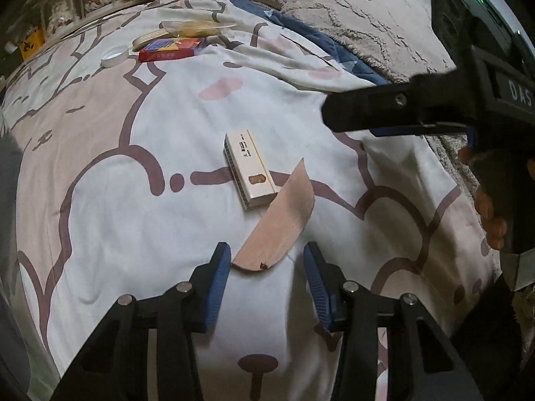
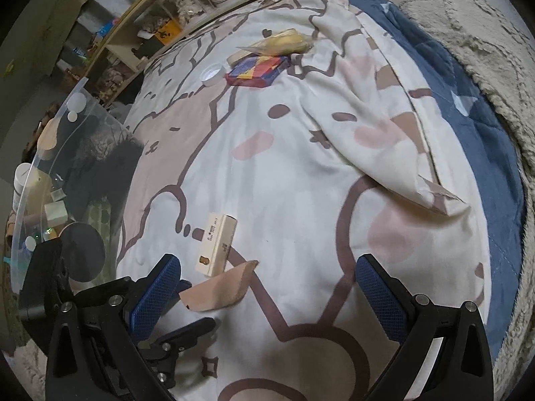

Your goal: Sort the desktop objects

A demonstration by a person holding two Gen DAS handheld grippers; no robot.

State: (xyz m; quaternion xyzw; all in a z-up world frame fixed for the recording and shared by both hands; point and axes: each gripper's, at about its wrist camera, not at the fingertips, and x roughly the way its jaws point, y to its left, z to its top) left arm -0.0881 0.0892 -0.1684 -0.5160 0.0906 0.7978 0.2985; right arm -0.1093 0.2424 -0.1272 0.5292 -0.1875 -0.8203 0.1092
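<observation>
I have the left gripper [image 1: 267, 257] pitched down with its jaws narrowed around the near end of the tan leather sheath [image 1: 277, 224], pads not yet pressing on it, because that end gives the easiest pinch. Just beyond its tips lies the white harmonica box [image 1: 250, 170], touching the sheath's far edge. My right gripper [image 2: 267, 287] stands wide and empty, off to the side. Far ahead, a red box [image 1: 170, 50], a white cap [image 1: 113, 57] and a clear bag [image 1: 197, 28] are already grouped. Everything rests on a soft patterned quilt [image 1: 133, 234]; shelves [image 2: 187, 3] stand behind.
</observation>
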